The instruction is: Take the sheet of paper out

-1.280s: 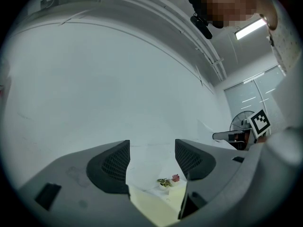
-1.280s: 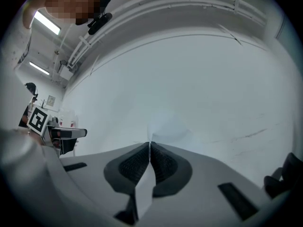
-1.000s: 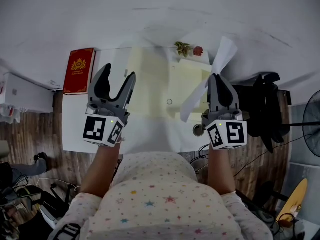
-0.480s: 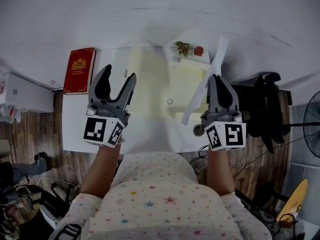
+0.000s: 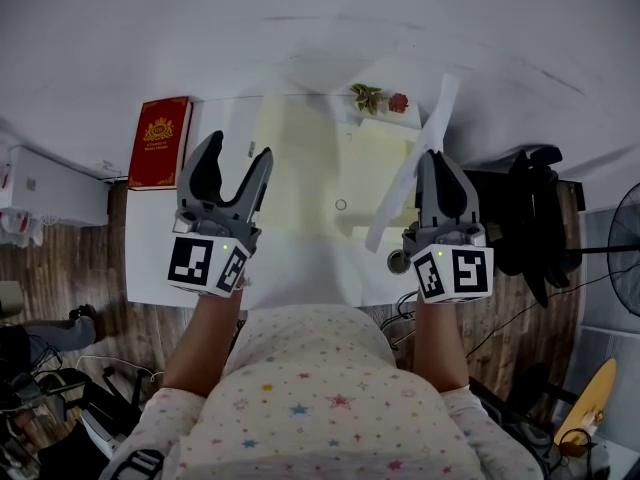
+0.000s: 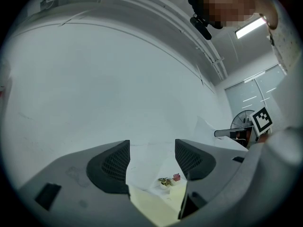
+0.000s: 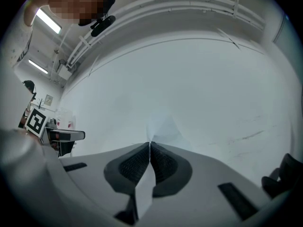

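Item: sheet of paper (image 5: 395, 203), white, raised edge-on above the right half of the pale yellow folder (image 5: 300, 158), slanting from its near right part up past its far right corner.
Right gripper (image 5: 432, 158): fingers pressed together on the sheet, which runs between the pads.
Left gripper (image 5: 237, 148): fingers spread wide, nothing between them, over the folder's left edge.
Folder: lies open on the white table (image 5: 300, 268).
Red book (image 5: 157, 140): left of the folder.
Small plant (image 5: 365, 96) and red flower (image 5: 398, 101): at the folder's far edge.
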A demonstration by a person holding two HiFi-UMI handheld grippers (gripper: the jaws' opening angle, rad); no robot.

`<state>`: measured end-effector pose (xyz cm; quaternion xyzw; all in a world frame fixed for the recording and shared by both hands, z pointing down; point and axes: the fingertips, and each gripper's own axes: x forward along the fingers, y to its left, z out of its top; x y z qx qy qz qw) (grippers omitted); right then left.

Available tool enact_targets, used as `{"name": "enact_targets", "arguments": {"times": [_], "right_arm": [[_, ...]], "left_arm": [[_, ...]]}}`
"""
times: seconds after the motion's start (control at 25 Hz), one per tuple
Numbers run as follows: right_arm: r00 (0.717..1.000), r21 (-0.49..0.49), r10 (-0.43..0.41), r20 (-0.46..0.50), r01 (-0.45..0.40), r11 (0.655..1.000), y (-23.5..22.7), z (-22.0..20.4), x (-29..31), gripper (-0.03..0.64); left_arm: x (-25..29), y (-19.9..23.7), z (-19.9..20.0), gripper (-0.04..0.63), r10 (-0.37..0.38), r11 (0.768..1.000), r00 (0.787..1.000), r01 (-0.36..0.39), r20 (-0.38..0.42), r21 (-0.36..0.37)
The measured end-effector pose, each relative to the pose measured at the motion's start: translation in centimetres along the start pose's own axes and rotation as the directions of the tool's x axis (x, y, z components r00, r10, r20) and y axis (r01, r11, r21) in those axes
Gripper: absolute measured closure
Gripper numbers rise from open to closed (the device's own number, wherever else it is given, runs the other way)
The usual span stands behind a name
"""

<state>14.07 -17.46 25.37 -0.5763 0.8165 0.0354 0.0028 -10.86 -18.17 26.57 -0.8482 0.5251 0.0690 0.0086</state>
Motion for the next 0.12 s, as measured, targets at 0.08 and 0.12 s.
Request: {"name": "enact_targets", "arguments": {"times": [0.08, 0.12], "right_arm": [[1.0, 0.002, -0.002, 0.0, 0.002, 1.0, -0.06, -0.02, -0.01, 0.609], [1.0, 0.004, -0.002, 0.0, 0.002, 1.0, -0.08, -0.03, -0.01, 0.609]], "left_arm": [[0.05, -0.03, -0.01, 0.316, -0.001, 1.0, 1.0, 0.001, 0.001, 0.0], [0.07, -0.04, -0.02, 0.316, -0.001, 1.0, 1.0, 0.001, 0.001, 0.0]]}}
